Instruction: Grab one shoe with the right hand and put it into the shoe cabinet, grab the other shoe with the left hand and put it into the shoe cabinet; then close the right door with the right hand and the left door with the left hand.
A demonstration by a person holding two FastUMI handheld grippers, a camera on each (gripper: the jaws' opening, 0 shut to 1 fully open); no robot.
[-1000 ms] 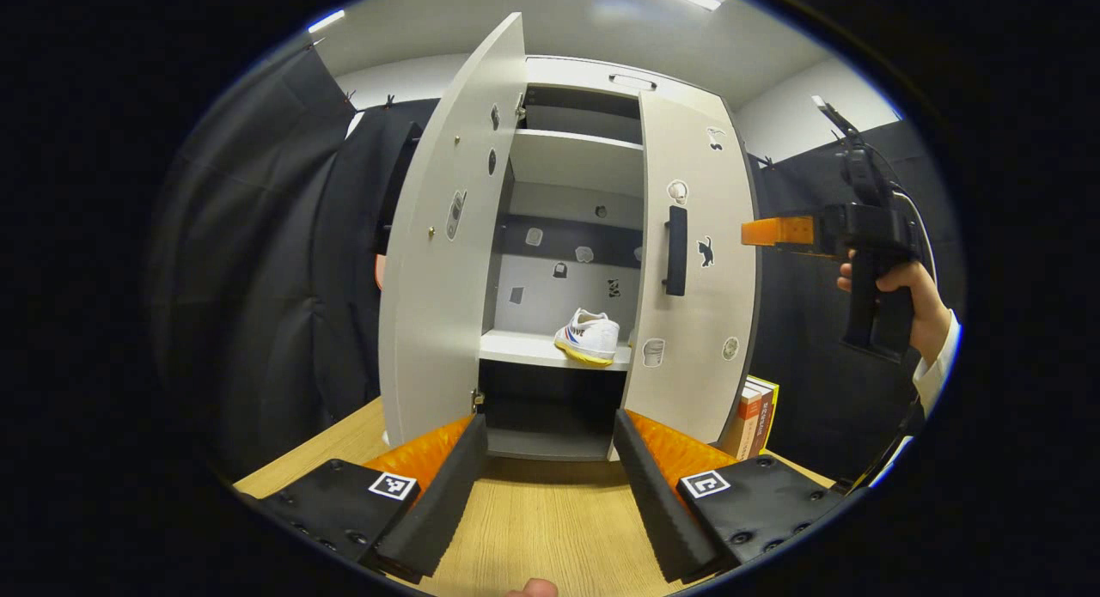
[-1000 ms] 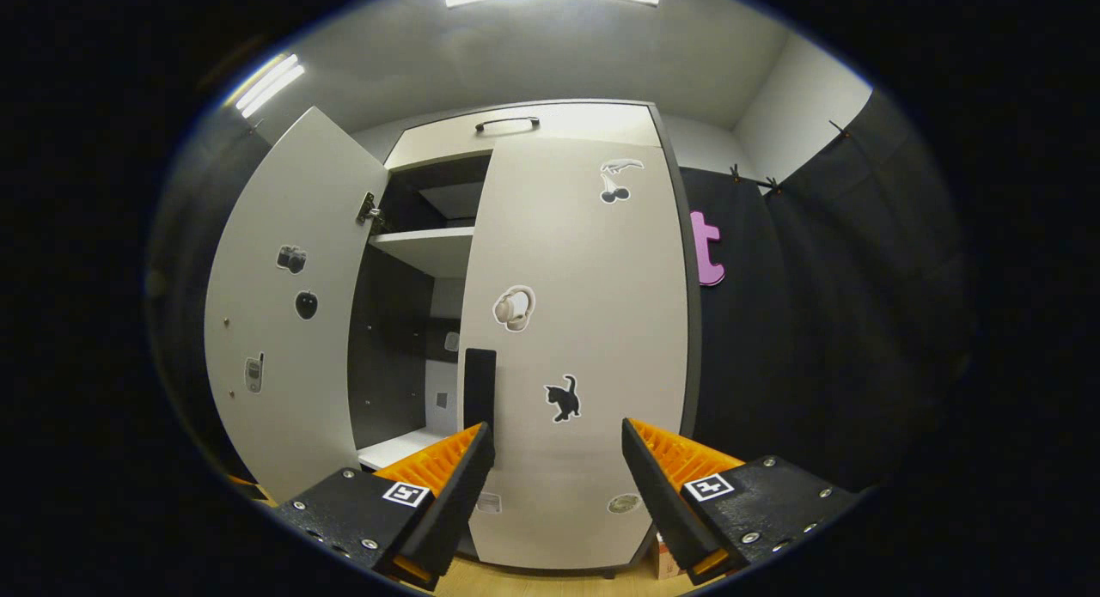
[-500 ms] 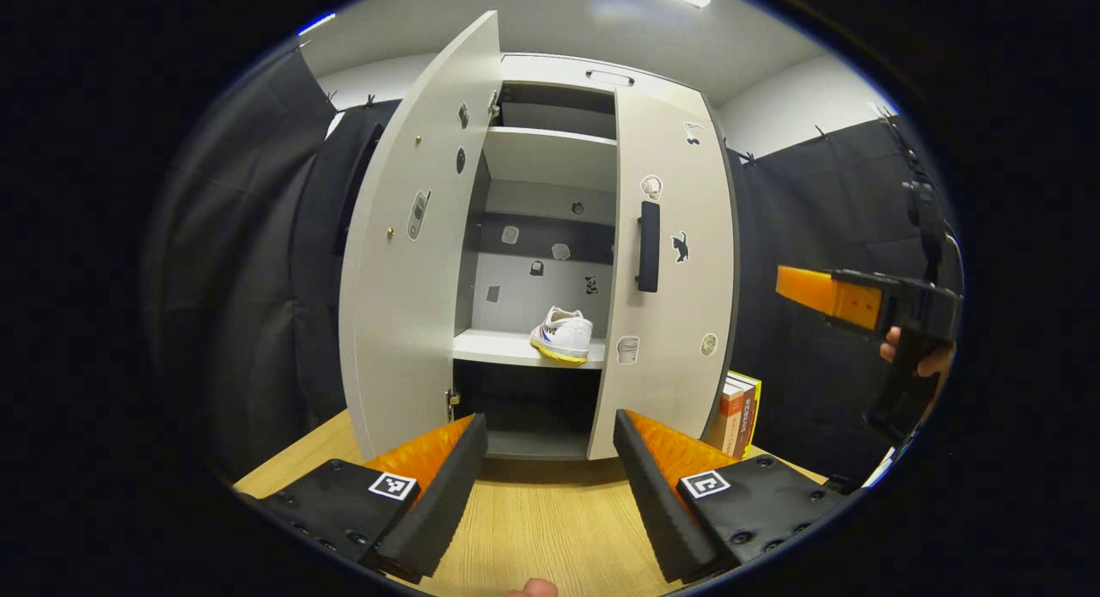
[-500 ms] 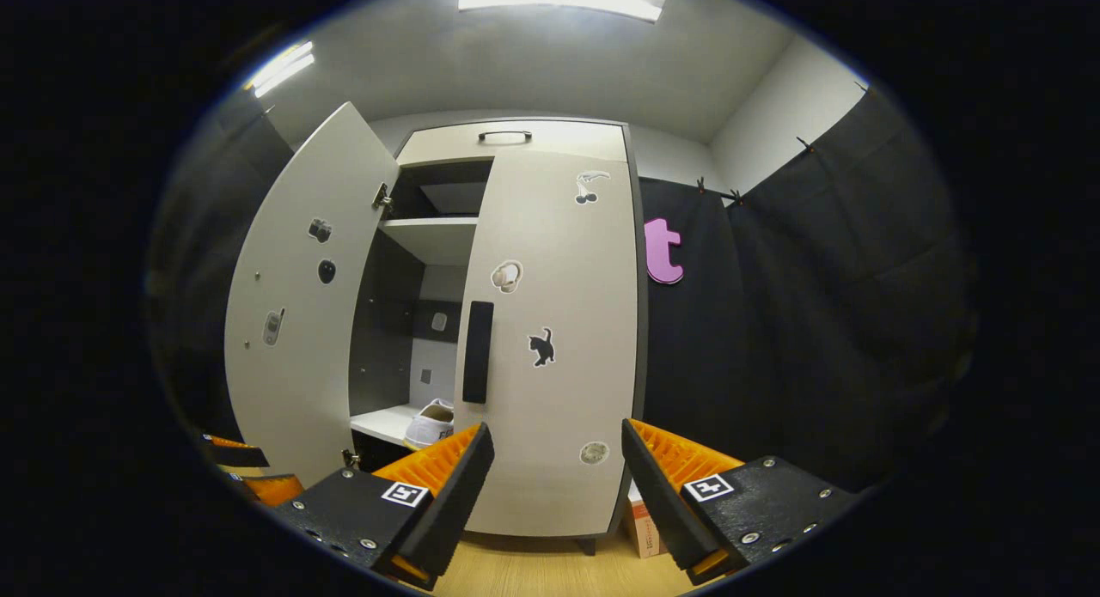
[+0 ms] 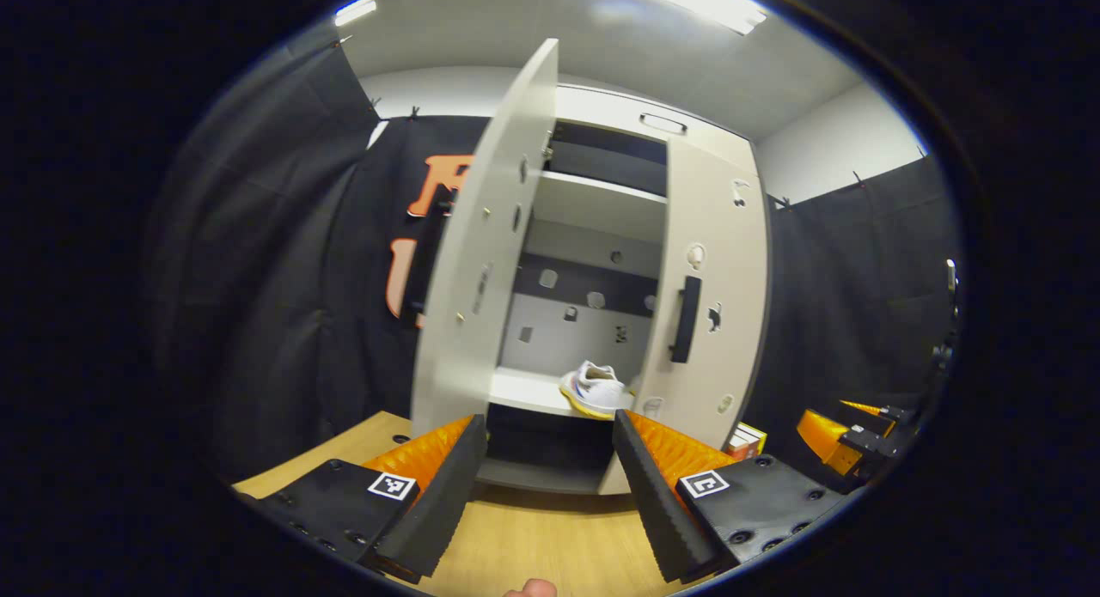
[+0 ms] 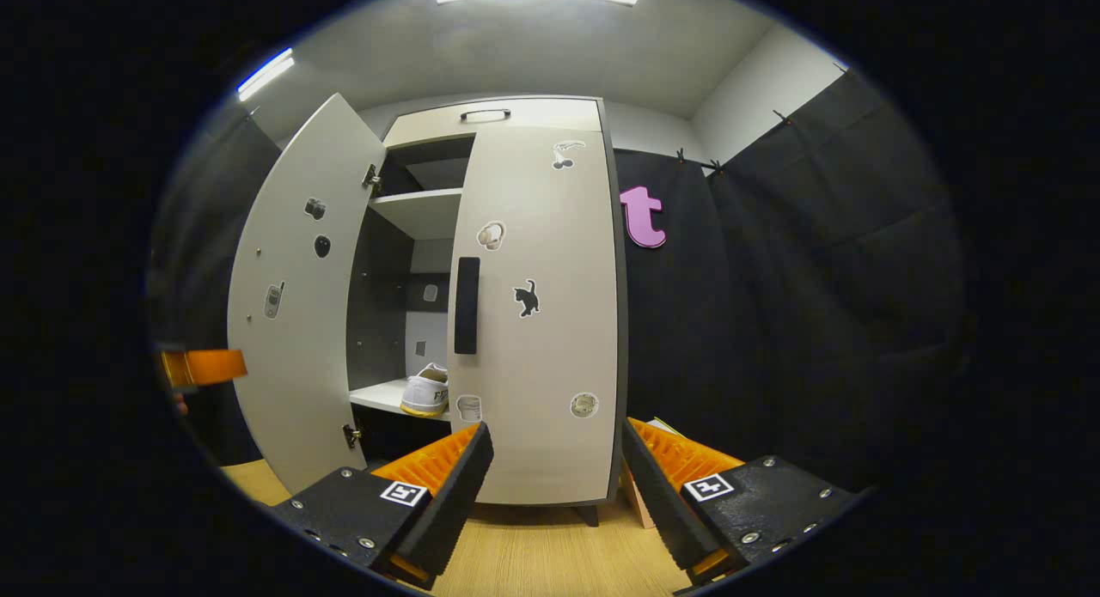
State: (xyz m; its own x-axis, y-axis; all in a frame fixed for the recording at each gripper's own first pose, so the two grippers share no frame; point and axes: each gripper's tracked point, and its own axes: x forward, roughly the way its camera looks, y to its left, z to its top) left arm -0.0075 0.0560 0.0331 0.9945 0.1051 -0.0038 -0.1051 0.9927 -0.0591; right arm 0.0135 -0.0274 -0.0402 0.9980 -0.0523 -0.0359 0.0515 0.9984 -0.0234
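A tall white shoe cabinet (image 5: 601,210) (image 6: 533,116) stands on the wooden table. Its right door (image 5: 709,296) (image 6: 541,322), with a dark handle (image 6: 467,305), is closed. Its left door (image 5: 481,262) (image 6: 292,296) hangs wide open. A white shoe (image 5: 595,389) (image 6: 427,391) with a yellow sole sits on the middle shelf. My left gripper (image 5: 543,485) is open and empty, low in front of the cabinet's open left half. My right gripper (image 6: 554,485) is open and empty, facing the closed right door from a distance. In the left gripper view the right gripper (image 5: 846,425) shows low at the right edge.
Books (image 5: 744,441) (image 6: 640,494) stand on the table right of the cabinet. The wooden tabletop (image 5: 550,545) (image 6: 550,563) reaches from the grippers to the cabinet foot. Black cloth walls close in both sides. The left gripper's finger (image 6: 202,365) shows at the left edge of the right gripper view.
The right door swung from ajar to closed. My right gripper pulled back from the door and dropped lower. My left gripper shifted left, so the open left door now stands nearer its middle.
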